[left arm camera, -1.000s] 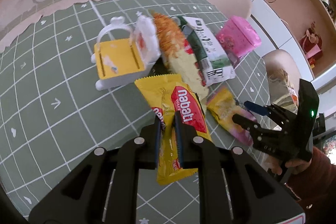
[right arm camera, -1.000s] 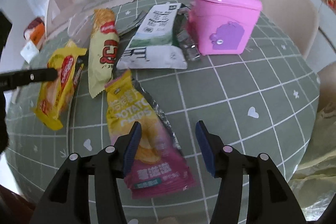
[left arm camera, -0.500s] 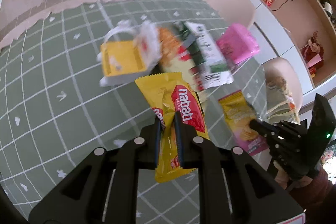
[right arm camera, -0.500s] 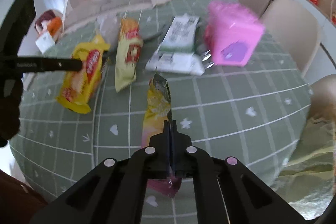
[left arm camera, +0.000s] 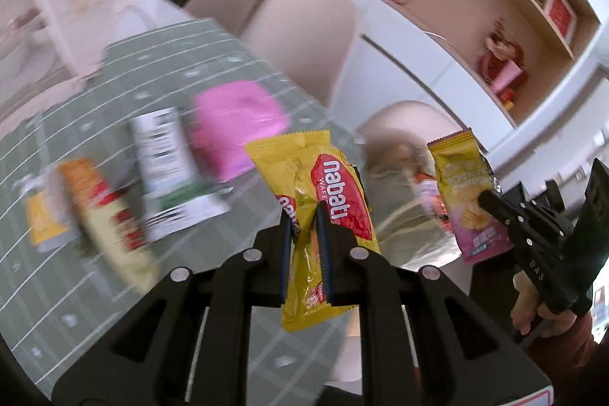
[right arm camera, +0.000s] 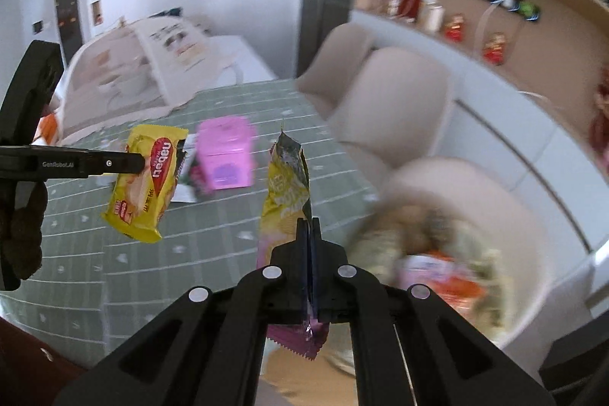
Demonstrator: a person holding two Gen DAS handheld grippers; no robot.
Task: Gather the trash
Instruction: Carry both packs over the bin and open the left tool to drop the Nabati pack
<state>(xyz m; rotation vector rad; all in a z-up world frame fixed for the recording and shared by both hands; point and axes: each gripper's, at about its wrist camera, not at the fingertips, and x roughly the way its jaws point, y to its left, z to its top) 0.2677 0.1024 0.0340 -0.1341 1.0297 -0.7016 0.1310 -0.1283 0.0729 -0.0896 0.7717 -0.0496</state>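
My left gripper is shut on a yellow Nabati wafer packet and holds it in the air above the table edge. The same packet shows in the right wrist view, pinched by the left gripper. My right gripper is shut on a yellow and pink potato chip packet, also lifted. It shows in the left wrist view too, held by the right gripper. A blurred bag with wrappers inside sits beyond the table edge at the right.
On the green checked table stand a pink box, a white and green packet, a yellow and red packet and a yellow bin. Beige chairs stand behind. A mesh food cover sits far left.
Both grippers have lifted their packets off the table and swung right, towards the bag beyond the table edge. The right gripper closed on the chip packet one second ago.
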